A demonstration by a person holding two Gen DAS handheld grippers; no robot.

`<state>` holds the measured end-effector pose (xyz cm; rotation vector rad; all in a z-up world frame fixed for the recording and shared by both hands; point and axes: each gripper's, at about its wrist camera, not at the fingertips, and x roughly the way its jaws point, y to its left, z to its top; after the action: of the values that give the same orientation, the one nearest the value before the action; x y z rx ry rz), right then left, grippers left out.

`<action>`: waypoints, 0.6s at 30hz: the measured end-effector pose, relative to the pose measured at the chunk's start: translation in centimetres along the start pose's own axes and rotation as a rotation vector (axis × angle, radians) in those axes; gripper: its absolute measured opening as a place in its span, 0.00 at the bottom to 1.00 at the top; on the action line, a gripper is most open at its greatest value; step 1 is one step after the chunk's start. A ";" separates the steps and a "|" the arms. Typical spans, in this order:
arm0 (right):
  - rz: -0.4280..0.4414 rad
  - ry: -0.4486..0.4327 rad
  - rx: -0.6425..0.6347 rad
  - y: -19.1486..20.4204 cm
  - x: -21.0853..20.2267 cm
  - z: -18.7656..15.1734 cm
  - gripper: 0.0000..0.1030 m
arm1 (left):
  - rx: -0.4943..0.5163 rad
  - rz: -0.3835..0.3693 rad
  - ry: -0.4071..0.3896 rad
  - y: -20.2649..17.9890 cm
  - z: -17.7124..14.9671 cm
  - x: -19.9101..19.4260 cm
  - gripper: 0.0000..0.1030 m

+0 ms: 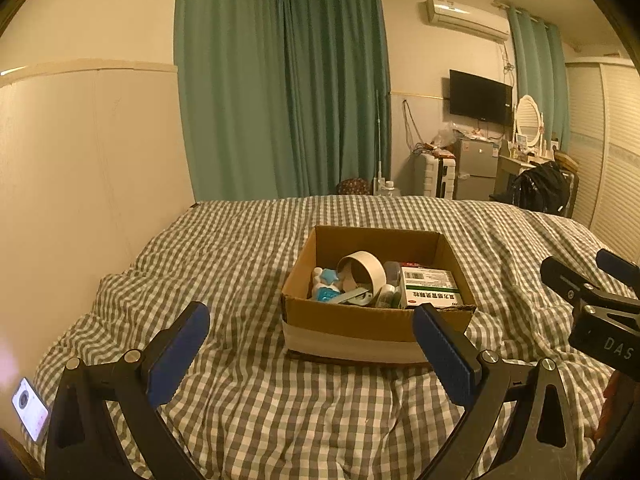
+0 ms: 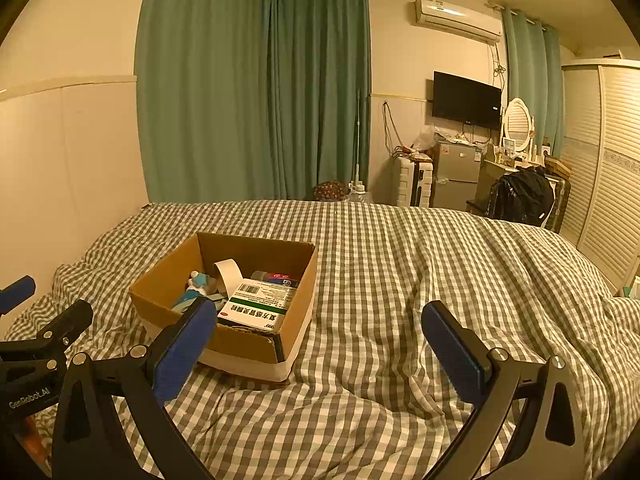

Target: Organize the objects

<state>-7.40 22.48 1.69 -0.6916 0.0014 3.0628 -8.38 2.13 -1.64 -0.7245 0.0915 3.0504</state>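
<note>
An open cardboard box (image 1: 376,324) (image 2: 244,342) rests on the checked bedspread. Inside it lie a white tape roll (image 1: 366,270) (image 2: 228,276), a green-and-white medicine carton (image 1: 432,290) (image 2: 256,306), a blue-and-white bottle (image 1: 326,284) (image 2: 196,286) and several other small items. My left gripper (image 1: 312,348) is open, just short of the box's near wall, with nothing between its blue pads. My right gripper (image 2: 320,344) is open too, over bare bedspread to the right of the box. The right gripper (image 1: 592,280) shows at the right edge of the left wrist view.
The checked bedspread (image 2: 440,280) covers the whole bed, rumpled to the right. A wall (image 1: 80,180) runs along the bed's left side. A phone (image 1: 30,408) lies at the near left. Curtains, a fridge (image 2: 456,176), a wall TV and a wardrobe stand beyond the bed.
</note>
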 end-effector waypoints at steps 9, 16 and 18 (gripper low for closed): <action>-0.003 -0.002 -0.001 0.2 0.0 0.1 1.00 | 0.003 0.011 -0.006 0.5 0.2 0.0 1.00; -0.003 -0.003 -0.003 0.2 0.1 0.0 1.00 | 0.002 0.015 -0.011 0.6 0.3 -0.1 1.00; -0.005 -0.002 -0.003 0.2 0.1 0.0 1.00 | 0.003 0.015 -0.008 0.6 0.3 -0.1 1.00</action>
<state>-7.46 22.28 1.68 -0.6882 -0.0042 3.0596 -8.42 1.56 -1.29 -0.7151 0.1027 3.0667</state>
